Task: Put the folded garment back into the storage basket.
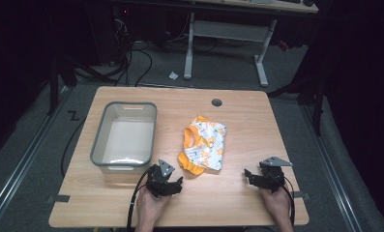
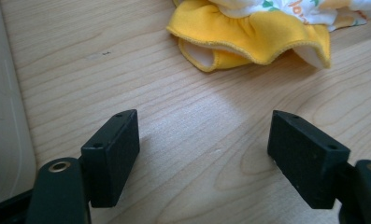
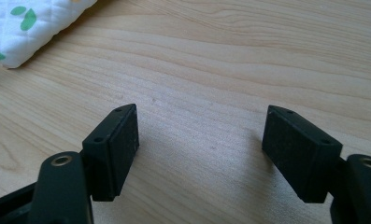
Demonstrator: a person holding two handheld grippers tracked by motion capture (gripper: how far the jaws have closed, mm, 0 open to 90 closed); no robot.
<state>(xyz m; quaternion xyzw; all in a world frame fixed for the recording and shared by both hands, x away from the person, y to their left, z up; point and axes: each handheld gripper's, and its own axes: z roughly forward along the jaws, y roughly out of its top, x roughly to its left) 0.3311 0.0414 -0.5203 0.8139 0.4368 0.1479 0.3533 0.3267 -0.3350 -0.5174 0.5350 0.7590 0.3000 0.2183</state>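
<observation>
A small folded garment, white with an orange print and yellow-orange trim, lies near the middle of the wooden table. My left gripper rests low on the table just in front of the garment's yellow hem, open and holding nothing. My right gripper sits near the front right of the table, open and holding nothing. A white corner of the garment shows at the upper left of the right gripper view. In the left gripper view my gripper frames bare wood, as does my right gripper in its own view.
A grey plastic bin with nothing in it stands on the left half of the table, its wall close to my left gripper. A round cable hole sits near the far edge. Beyond the table are a desk frame and cables on the floor.
</observation>
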